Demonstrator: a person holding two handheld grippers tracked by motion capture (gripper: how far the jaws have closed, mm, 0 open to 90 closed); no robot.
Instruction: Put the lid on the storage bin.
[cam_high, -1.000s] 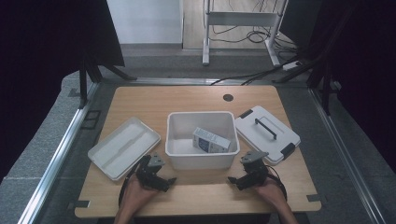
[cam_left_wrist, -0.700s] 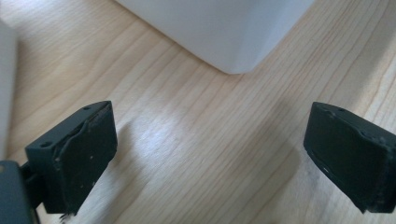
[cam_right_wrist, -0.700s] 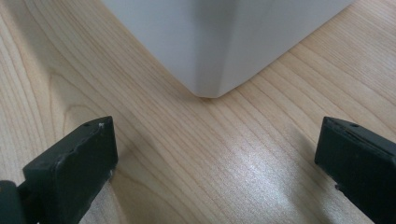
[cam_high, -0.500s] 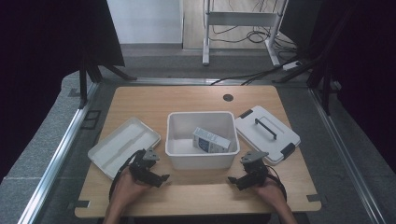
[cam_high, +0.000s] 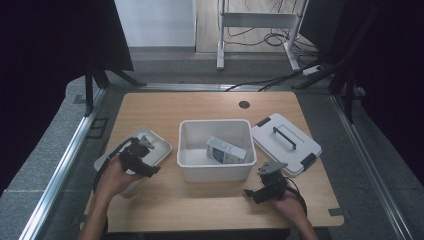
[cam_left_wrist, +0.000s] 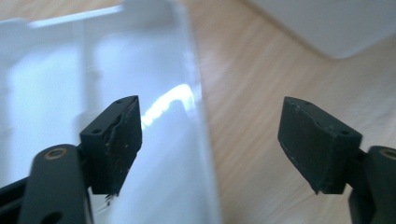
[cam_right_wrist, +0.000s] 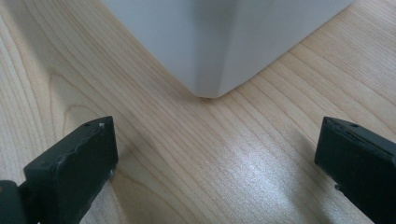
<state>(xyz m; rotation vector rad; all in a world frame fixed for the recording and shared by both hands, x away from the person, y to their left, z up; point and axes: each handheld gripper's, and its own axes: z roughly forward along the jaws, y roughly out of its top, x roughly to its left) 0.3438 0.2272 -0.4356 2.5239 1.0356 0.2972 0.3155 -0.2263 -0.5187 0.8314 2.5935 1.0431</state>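
Leftward and upward went the left gripper, off the bare counter to above the flat white plastic lid, one of two; its jaws had just been closing, nothing between them. That lid's long axis ran diagonally, toward the counter's far right. One white rectangular plastic tub sat mid-counter. Beside it, the right gripper gaped wide, empty.

The left gripper covers the near part of the flat white lid — in its own view that lid is blurred and cut off. The carton's print is too small to read; the bin shows one cropped corner.
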